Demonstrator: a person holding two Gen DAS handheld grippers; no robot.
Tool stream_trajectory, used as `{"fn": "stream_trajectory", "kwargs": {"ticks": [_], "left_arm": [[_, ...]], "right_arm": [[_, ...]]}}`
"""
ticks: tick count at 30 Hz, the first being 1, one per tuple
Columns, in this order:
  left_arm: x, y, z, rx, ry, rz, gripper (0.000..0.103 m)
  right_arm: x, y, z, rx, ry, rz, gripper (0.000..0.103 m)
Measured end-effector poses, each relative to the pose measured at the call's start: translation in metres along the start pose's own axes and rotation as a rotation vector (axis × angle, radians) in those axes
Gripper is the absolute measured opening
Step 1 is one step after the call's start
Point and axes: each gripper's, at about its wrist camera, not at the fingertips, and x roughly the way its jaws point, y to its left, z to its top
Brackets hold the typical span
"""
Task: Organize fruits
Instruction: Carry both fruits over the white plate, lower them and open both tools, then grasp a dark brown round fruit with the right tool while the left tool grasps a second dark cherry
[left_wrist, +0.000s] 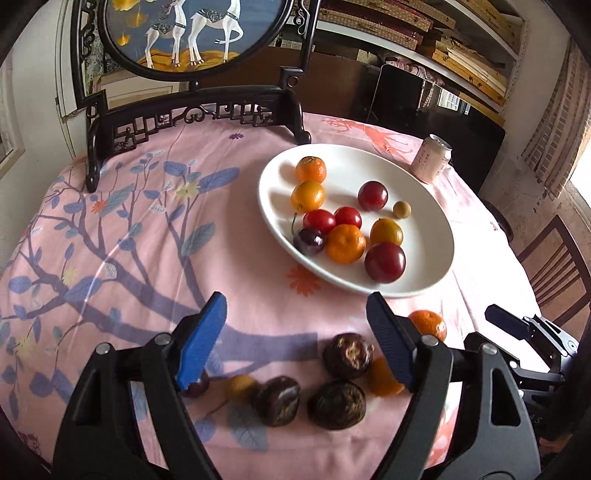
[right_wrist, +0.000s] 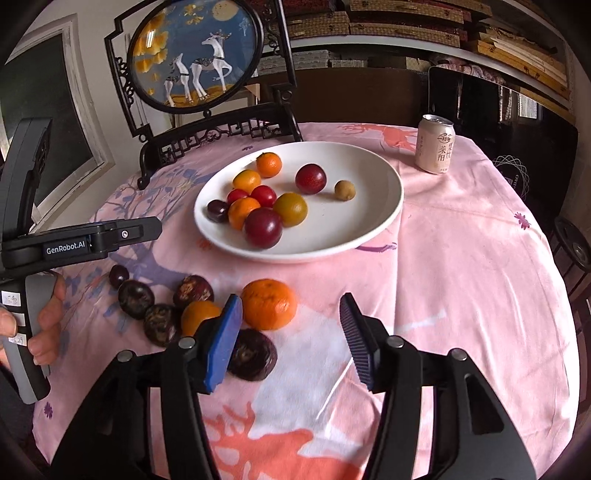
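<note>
Pink floral cloth (right_wrist: 461, 258) covers a round table in a cluttered room, where a dark carved stand holding a round panel of white deer (right_wrist: 195, 59) rises at the far edge and a pale drink can (right_wrist: 435, 143) stands upright to the right of it. At the centre sits a white plate (right_wrist: 369, 221) carrying ten fruits: two mandarins, two red plums (right_wrist: 310, 178), two small red ones, two yellow-orange ones, a dark cherry (left_wrist: 309, 240) at its left edge and a small brown longan (right_wrist: 344, 190) lying apart on the right.

More fruit lies loose on the cloth in front of the plate, on the near side. A large mandarin (right_wrist: 269, 303) rests just beyond the blue pad of the right gripper (right_wrist: 291, 343), with a smaller orange fruit (right_wrist: 199, 314) touching the cluster to its left. Four dark, wrinkled fruits (left_wrist: 347, 354) are grouped close together there, one of them partly hidden behind the right gripper's left finger. A single dark cherry (right_wrist: 119, 275) sits at the far left of the group.

Both tools hang over this loose fruit, angled down at the table. The left gripper (left_wrist: 295, 347) has its jaws spread wide and holds nothing; the dark fruits lie on the cloth below the gap. The right gripper's jaws also stand apart and empty, over bare cloth. A person's hand (right_wrist: 44, 317) grips the left tool's handle at the left edge of the right wrist view.
</note>
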Motion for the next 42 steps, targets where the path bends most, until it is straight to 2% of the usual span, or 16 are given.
{"fn": "stream_trajectory", "kwargs": {"ticks": [6,12,13,15,18,29,36,41,42], "left_arm": [[-0.023,0.013,-0.041,0.015,0.009,0.016,0.084],[-0.030,0.027,-0.066,0.027,0.048,0.036,0.084],[-0.031,0.029,-0.069,0.028,0.049,0.043,0.084],[-0.032,0.033,-0.075,0.029,0.056,0.048,0.084],[-0.028,0.038,-0.081,0.030,0.077,0.051,0.084],[-0.016,0.038,-0.074,0.032,0.096,0.051,0.084],[-0.004,0.061,-0.065,0.025,0.114,0.104,0.083],[0.011,0.066,-0.058,0.051,0.110,0.129,0.075],[0.013,0.065,-0.056,0.055,0.106,0.126,0.071]], "right_arm": [[0.011,0.027,-0.027,-0.100,0.092,-0.038,0.056],[0.037,0.032,-0.030,-0.078,0.145,-0.074,0.055],[0.040,0.033,-0.029,-0.075,0.147,-0.072,0.052],[0.043,0.035,-0.027,-0.080,0.136,-0.083,0.039],[0.043,0.035,-0.026,-0.076,0.133,-0.088,0.039],[0.025,0.021,-0.035,-0.014,0.102,-0.027,0.039],[0.017,0.018,-0.035,0.001,0.084,0.016,0.039],[0.013,0.021,-0.035,-0.002,0.079,0.039,0.039],[0.013,0.021,-0.035,-0.003,0.079,0.041,0.039]]}}
